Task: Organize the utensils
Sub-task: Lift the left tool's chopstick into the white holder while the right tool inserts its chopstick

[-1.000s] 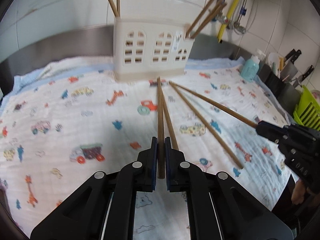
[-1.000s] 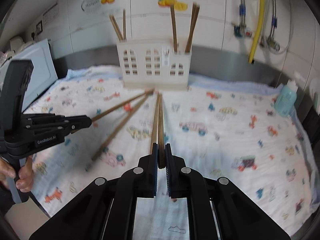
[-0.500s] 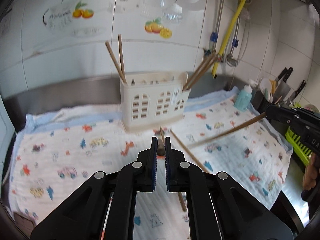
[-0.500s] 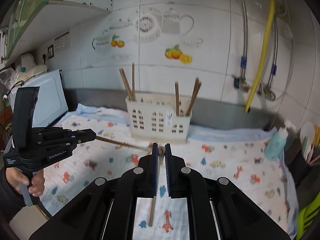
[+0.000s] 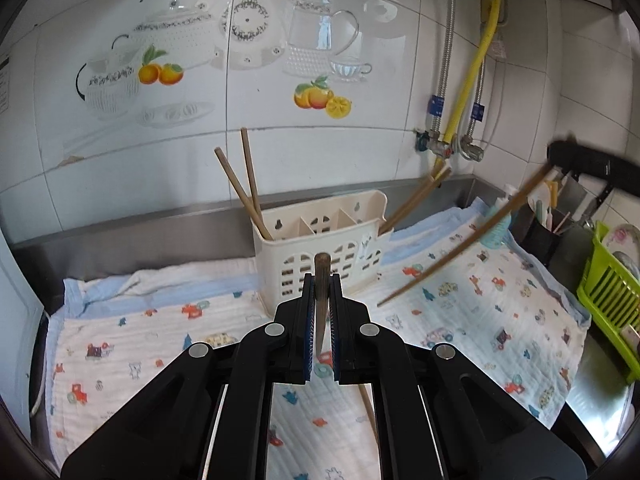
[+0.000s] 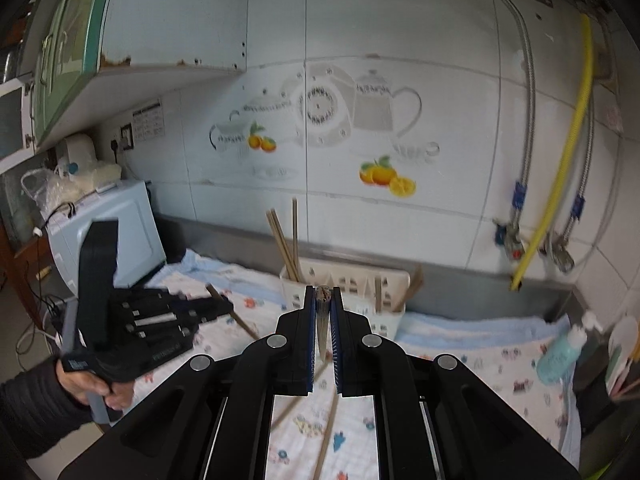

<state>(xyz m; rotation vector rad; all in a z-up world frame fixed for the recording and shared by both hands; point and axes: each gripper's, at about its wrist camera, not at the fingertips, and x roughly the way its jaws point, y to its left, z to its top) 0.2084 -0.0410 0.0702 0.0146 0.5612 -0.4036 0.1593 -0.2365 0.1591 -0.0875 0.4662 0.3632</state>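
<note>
Motion-blurred chopstick at right; rack partly behind jaws.

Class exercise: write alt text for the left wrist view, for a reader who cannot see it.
The left gripper holds one wooden chopstick between its fingers, in front of a cream utensil holder that already has chopsticks in its end compartments. It stands on a cartoon-print cloth; at right the right gripper lifts another chopstick.

A cream holder with arched cutouts, brown chopsticks, a white cloth printed with cartoon vehicles, a yellow hose, a lime-green rack.
</note>
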